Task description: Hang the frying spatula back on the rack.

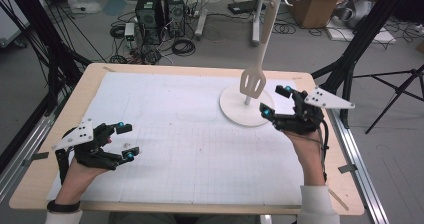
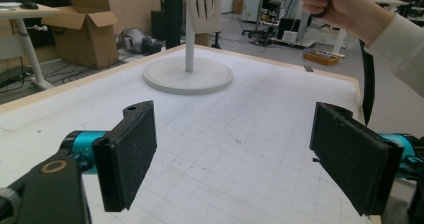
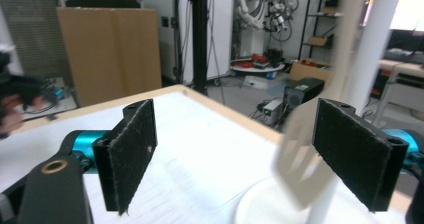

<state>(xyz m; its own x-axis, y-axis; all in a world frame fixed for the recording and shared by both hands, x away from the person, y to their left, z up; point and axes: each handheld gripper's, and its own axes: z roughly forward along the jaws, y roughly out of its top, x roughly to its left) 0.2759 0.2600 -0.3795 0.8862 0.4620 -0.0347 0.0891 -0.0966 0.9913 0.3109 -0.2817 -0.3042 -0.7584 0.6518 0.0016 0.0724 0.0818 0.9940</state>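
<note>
- The slotted spatula (image 1: pixel 254 82) hangs blade-down from the top of a white stand (image 1: pixel 247 111) at the far right of the bench (image 1: pixel 190 69), its blade close in front of the stand's pole, above the round base.
- The right hand-held gripper (image 1: pixel 274 102) sits just right of the spatula blade, beside the base's right edge; its jaws stand wide with nothing between them, and the right gripper view shows the blurred blade (image 3: pixel 300 169) close by the right-hand pad.
- The left hand-held gripper (image 1: pixel 126 142) rests low at the near left of the bench, well apart from the stand, jaws wide and holding nothing.
- A white gridded sheet (image 1: pixel 200 154) covers the bench top.
</note>
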